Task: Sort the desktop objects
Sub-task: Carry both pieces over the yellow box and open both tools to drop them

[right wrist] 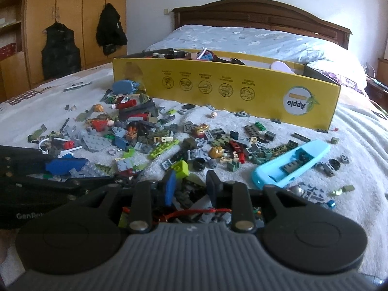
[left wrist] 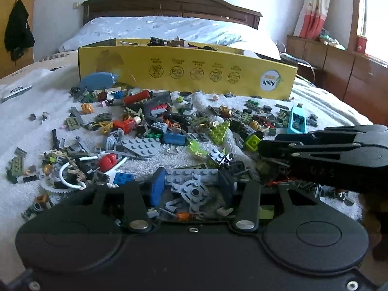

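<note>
Many small toy bricks lie scattered on a white towel (left wrist: 184, 156) on the bed. A yellow cardboard box (left wrist: 194, 70) stands behind them; it also shows in the right wrist view (right wrist: 225, 84). My left gripper (left wrist: 191, 186) is open, low over the pile, its blue-padded fingers either side of a grey brick plate (left wrist: 191, 175) and a grey round piece (left wrist: 195, 192). My right gripper (right wrist: 190, 188) is open over dark bricks, nothing held. It shows from the side in the left wrist view (left wrist: 264, 149). A light blue boat hull (right wrist: 291, 165) lies right of it.
A lime wedge plate (left wrist: 219, 131), a grey wedge plate (left wrist: 143, 146) and a red cylinder (left wrist: 135, 97) lie in the pile. The wooden headboard (left wrist: 169, 4) and pillows are behind the box. A wardrobe (right wrist: 72, 24) stands left, low cabinets (left wrist: 339, 72) right.
</note>
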`<state>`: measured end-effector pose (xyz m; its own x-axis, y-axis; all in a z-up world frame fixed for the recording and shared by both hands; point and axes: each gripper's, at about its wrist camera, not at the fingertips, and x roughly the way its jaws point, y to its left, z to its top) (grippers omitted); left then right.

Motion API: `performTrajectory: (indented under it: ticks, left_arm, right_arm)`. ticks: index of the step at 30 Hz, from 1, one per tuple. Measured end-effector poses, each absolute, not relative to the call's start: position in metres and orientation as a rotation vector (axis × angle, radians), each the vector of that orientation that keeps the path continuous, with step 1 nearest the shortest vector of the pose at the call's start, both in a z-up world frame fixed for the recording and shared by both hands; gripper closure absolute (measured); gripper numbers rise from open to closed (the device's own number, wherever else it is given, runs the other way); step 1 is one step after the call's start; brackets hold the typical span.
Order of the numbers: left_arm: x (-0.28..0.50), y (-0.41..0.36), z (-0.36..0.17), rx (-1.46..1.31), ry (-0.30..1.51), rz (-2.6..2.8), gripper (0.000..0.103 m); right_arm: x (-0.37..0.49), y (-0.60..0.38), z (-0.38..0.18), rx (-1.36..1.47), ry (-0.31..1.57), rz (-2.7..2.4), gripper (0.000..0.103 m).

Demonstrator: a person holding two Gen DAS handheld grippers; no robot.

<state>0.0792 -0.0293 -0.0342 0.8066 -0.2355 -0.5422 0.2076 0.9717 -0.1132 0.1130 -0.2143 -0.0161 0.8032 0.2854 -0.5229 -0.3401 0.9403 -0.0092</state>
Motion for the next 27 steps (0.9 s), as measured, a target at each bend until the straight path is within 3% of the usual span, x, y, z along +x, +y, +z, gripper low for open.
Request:
performTrajectory:
  ticks: [7,8,9,10,27]
  left_arm:
    - [0.078,-0.025,-0.032,-0.040,0.576,-0.234,0.058]
    - [0.078,-0.025,-0.032,-0.040,0.576,-0.234,0.058]
    - [0.078,-0.025,-0.032,-0.039,0.575,-0.235,0.058]
    - [0.078,-0.025,-0.032,-0.038,0.572,-0.235,0.058]
    - [0.087,-0.029,-0.009,0.007,0.488,-0.262,0.058]
  right_arm:
    - [0.121,-0.202,-0.018,-0.156,0.546,0.349,0.056]
    - [0.123,-0.199,-0.019,-0.171,0.547,0.345,0.059]
    - [0.124,-0.198,-0.020,-0.185,0.548,0.341,0.076]
    - [0.124,-0.196,-0.020,-0.203,0.548,0.335,0.084]
    - [0.116,-0.205,0.001,-0.126,0.503,0.341,0.084]
